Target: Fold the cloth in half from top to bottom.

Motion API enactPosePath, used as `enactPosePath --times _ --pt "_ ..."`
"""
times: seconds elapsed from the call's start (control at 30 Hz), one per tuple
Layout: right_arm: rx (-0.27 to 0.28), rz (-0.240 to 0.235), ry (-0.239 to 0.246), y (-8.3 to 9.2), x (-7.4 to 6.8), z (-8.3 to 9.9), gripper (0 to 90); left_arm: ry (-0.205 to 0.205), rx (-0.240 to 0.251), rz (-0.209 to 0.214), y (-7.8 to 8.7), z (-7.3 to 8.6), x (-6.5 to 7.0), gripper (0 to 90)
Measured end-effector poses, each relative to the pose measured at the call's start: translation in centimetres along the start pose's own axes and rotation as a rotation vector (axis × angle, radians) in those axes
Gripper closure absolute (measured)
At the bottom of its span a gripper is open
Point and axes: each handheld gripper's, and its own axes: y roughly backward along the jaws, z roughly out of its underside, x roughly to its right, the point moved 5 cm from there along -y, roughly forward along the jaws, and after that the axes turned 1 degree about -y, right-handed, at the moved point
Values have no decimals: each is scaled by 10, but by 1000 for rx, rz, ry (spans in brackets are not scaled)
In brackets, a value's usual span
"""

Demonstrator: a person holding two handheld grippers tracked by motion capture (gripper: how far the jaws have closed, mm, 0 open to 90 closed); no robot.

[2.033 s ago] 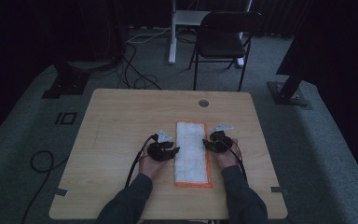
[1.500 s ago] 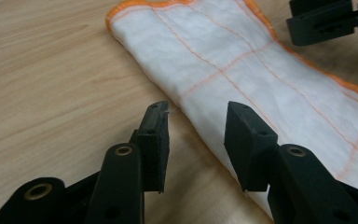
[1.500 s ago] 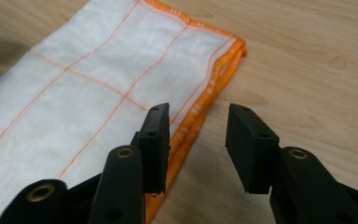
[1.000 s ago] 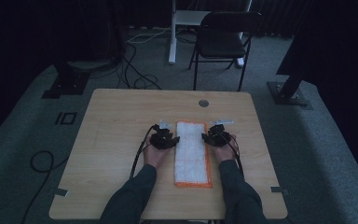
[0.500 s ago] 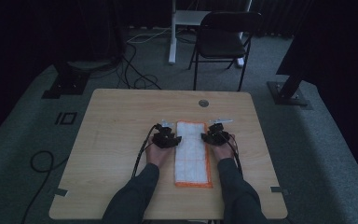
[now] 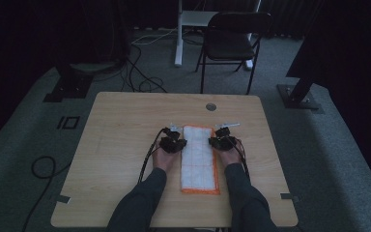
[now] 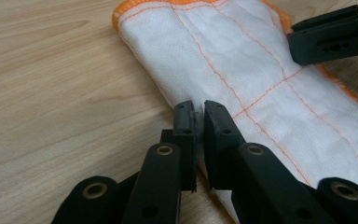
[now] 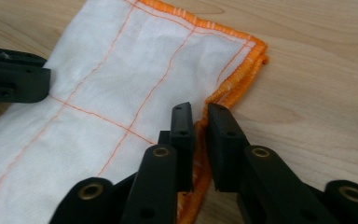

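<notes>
Lying lengthwise on the wooden counter is one white cloth with an orange hem and thin orange stitch lines, folded into a long strip whose near end points toward the person. Two claws work on it, one at each long side, near the far end.

The left claw has its jaws drawn nearly together on the cloth's left edge, with a thin fold of white fabric pinched between them; they have just been closing. In the high view this claw sits just beside the cloth's left side.

The right claw is clamped the same way on the orange hem of the right edge, close to a corner, and its jaws have also just been closing. From above it touches the cloth's right side.

Two dark sleeves come in from the bottom. One small round metal fitting is set in the counter beyond the cloth. One black folding chair stands on the carpet past the counter's far edge.
</notes>
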Motion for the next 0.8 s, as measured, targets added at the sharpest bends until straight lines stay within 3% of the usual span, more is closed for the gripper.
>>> enactPosePath --times 0.53,0.8 --pt "-14 -37 -24 0 -7 1 846 24 -1 -36 2 -2 -9 856" --pt "6 -20 -18 0 -6 0 855 31 -5 -23 4 -1 -7 865"
